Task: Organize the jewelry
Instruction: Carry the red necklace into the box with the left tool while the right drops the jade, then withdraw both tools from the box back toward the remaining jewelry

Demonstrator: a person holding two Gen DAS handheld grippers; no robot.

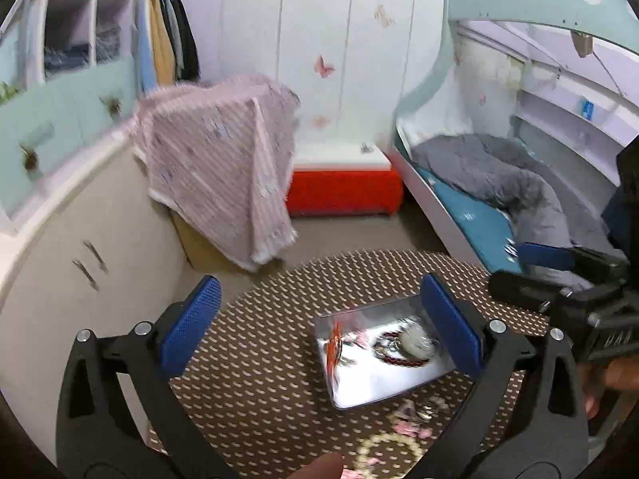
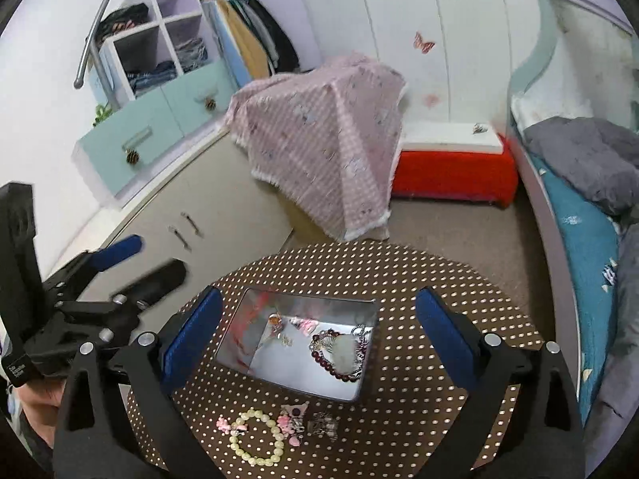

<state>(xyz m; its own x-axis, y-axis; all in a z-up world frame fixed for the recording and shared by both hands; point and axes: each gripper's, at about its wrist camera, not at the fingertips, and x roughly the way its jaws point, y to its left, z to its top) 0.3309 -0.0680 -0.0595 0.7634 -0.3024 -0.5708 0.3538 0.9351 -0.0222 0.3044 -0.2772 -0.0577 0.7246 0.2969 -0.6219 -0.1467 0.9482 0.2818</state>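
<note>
tin box (image 2: 255,353): sits open mid tabletop (image 2: 439,279), shiny metal walls. We judge it light and prone to sliding if bumped.
already in box: dark red bead bracelet (image 2: 335,365), pale round stone (image 2: 345,349), a silvery chain (image 2: 361,331), small pink and orange charms (image 2: 307,323).
left outside: cream bead bracelet (image 2: 257,437), pink charms (image 2: 285,425) and a small dark metal piece (image 2: 323,425), all on the tabletop just in front of the box.
handling, cream bracelet: we judge it light, floppy on its string, with round, slippery beads. Best pinched across one side of the loop, not around the whole ring.
handling, charms: tiny and flat, likely to skid on the dotted cloth. We'd pinch low and square.
left tool (image 1: 319,319): fingers spread wide, holding nothing, hovering above the box; view is motion-blurred.
right tool (image 2: 319,327): also wide apart, empty, touching nothing, framing the box from above.
risk: a wide finger clipping the box wall as it drops toward the loose pieces.
</note>
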